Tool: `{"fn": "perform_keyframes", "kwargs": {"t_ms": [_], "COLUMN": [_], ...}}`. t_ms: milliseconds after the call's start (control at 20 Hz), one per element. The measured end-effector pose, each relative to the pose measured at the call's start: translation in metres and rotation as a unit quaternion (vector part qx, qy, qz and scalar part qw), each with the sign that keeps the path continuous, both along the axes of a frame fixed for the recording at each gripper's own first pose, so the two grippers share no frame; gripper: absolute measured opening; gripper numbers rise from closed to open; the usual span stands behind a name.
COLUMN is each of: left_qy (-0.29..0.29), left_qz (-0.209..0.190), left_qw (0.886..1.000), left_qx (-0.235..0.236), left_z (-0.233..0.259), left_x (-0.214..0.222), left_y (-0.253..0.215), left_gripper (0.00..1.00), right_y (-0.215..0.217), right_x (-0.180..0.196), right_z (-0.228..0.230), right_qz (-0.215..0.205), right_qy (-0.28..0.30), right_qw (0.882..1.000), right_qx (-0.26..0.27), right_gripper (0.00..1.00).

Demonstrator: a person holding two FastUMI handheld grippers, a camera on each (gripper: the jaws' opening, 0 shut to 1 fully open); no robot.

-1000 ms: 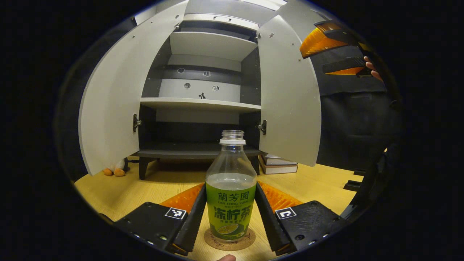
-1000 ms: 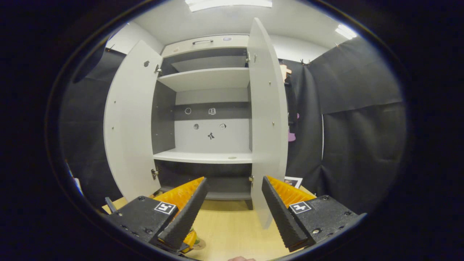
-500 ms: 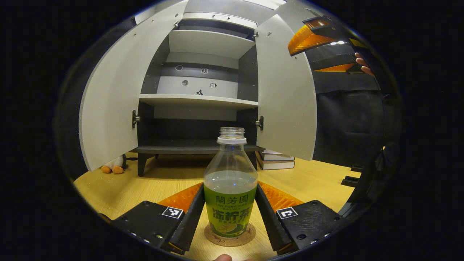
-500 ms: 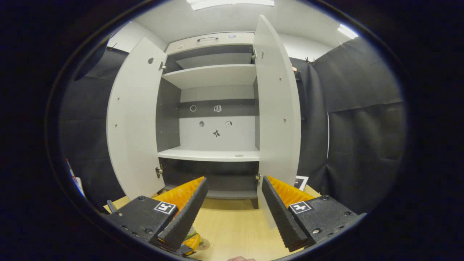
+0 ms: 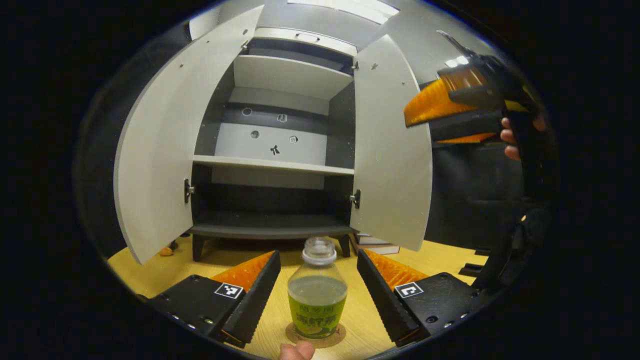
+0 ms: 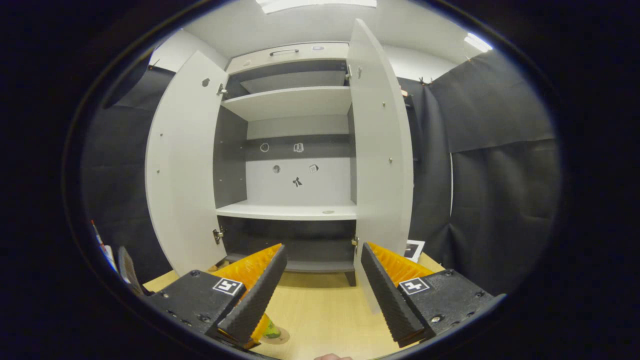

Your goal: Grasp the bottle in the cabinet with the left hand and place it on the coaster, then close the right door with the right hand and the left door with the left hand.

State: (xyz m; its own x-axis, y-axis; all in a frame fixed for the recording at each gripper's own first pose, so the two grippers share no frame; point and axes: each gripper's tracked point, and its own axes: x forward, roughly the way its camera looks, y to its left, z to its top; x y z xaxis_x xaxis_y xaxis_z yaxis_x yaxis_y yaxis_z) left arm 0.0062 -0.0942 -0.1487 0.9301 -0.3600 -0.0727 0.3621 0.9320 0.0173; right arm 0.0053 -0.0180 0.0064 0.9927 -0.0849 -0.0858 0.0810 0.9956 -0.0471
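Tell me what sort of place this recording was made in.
Most likely a staged recording booth, not a real home: black cloth hangs as walls, a grey cabinet with both doors open stands on a wooden tabletop, and a bottle sits on a coaster.

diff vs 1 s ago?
Left gripper let go of the bottle, opened and backed off; the bottle now stands alone on the coaster. Right gripper stayed open, shifting slightly before the right door. Both doors stay open.
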Motion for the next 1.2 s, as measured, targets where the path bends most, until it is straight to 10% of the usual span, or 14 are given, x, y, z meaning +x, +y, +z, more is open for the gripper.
{"fn": "perform_keyframes", "kwargs": {"t_ms": [500,900,1200], "left_qy": [0.005,0.044,0.026], "left_qz": [0.083,0.164,0.168], "left_qw": [0.996,0.985,0.985], "left_qx": [-0.045,-0.026,-0.016], "left_z": [0.111,0.086,0.094], "left_x": [0.017,0.009,0.009], "left_y": [0.040,0.084,0.085], "left_gripper": [0.95,0.95,0.95], "right_y": [-0.021,-0.156,-0.194], "right_x": [-0.007,-0.002,0.051], "right_z": [-0.017,0.138,0.153], "right_qz": [-0.015,-0.109,-0.128], "right_qy": [-0.017,-0.132,-0.111], "right_qw": [0.999,0.985,0.985], "right_qx": [0.034,-0.019,-0.020], "right_gripper": [0.99,0.98,1.00]}}
